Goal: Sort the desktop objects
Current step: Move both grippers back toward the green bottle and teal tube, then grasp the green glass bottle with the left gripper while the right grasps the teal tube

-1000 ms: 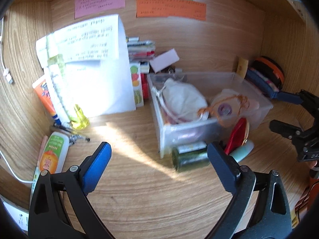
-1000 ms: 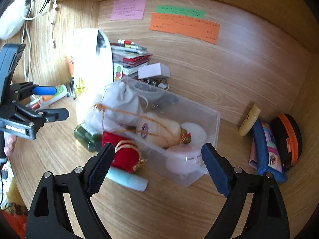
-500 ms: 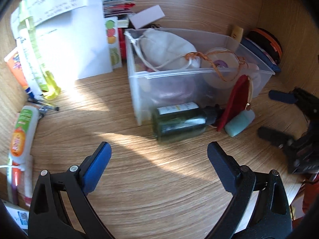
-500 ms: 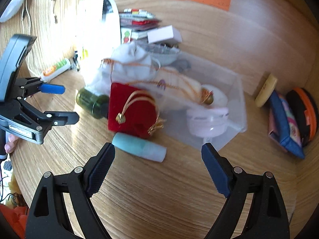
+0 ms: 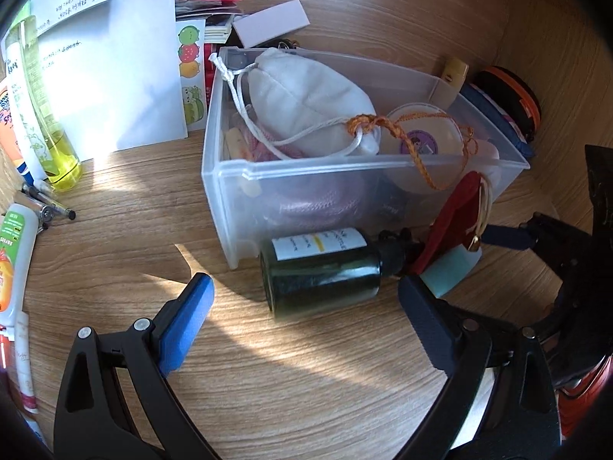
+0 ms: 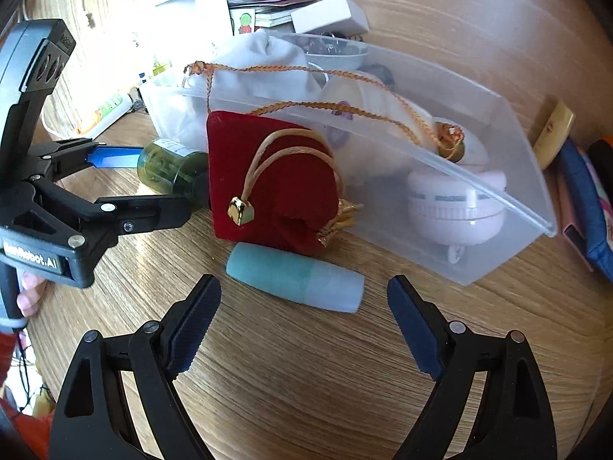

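A dark green bottle (image 5: 322,268) lies on its side against the front of a clear plastic bin (image 5: 383,170). My left gripper (image 5: 306,322) is open just short of the bottle, its fingers either side. A red velvet pouch (image 6: 268,188) leans on the bin, with a pale teal tube (image 6: 295,281) lying in front. My right gripper (image 6: 302,320) is open, its fingers flanking the tube's near side. The bin holds a white drawstring bag (image 5: 310,96), a round cream pouch (image 5: 419,138) and a pink round case (image 6: 456,211).
White papers (image 5: 111,73) and a yellow-green bottle (image 5: 46,115) stand at the left with tubes (image 5: 11,260) and pens (image 5: 46,207). Booklets (image 5: 214,0) and a white box (image 5: 272,23) sit behind the bin. Pouches (image 6: 582,199) lie to the right. The left gripper (image 6: 115,180) reaches in beside the bottle.
Both grippers have moved down and forward toward the desk. The left has closed in on the green bottle, the right on the teal tube. Both stay open.
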